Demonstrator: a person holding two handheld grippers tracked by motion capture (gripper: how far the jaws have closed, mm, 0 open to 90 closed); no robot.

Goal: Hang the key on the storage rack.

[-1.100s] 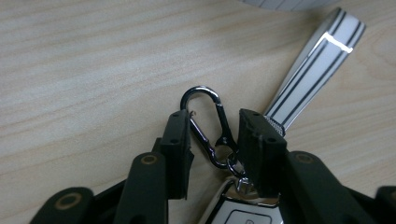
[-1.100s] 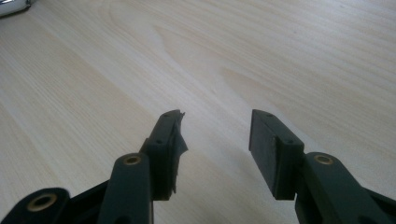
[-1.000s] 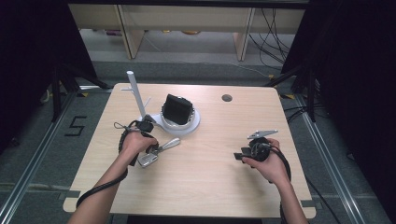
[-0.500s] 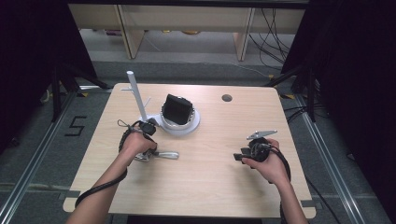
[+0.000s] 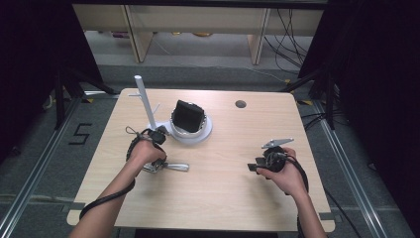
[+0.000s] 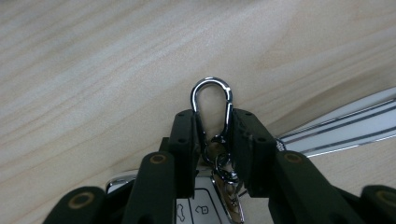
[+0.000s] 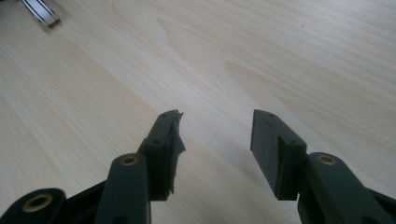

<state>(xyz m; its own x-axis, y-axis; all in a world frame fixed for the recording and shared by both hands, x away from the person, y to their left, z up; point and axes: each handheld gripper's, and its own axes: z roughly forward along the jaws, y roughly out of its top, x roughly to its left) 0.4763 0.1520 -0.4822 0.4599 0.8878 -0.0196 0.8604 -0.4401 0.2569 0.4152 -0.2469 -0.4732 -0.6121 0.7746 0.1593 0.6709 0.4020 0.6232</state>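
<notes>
Your left gripper (image 6: 212, 140) clamps the carabiner (image 6: 211, 108) of a key fob (image 6: 201, 205) near the stand (image 5: 190, 130); hanging apparently remains. Right gripper (image 7: 217, 135) waits wide open, empty.

A lab recording bay: black curtains (image 5: 34, 74), floor rails (image 5: 27, 183), loose cables (image 5: 292, 29) behind a wooden table (image 5: 218, 198).

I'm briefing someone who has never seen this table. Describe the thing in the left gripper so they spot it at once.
On the wooden table, start at the white stand with its upright post, then come nearer to the left gripper. Its jaws are shut on a silver carabiner clip, a pear-shaped metal loop linked to a car key fob, unlike the open right gripper.
</notes>
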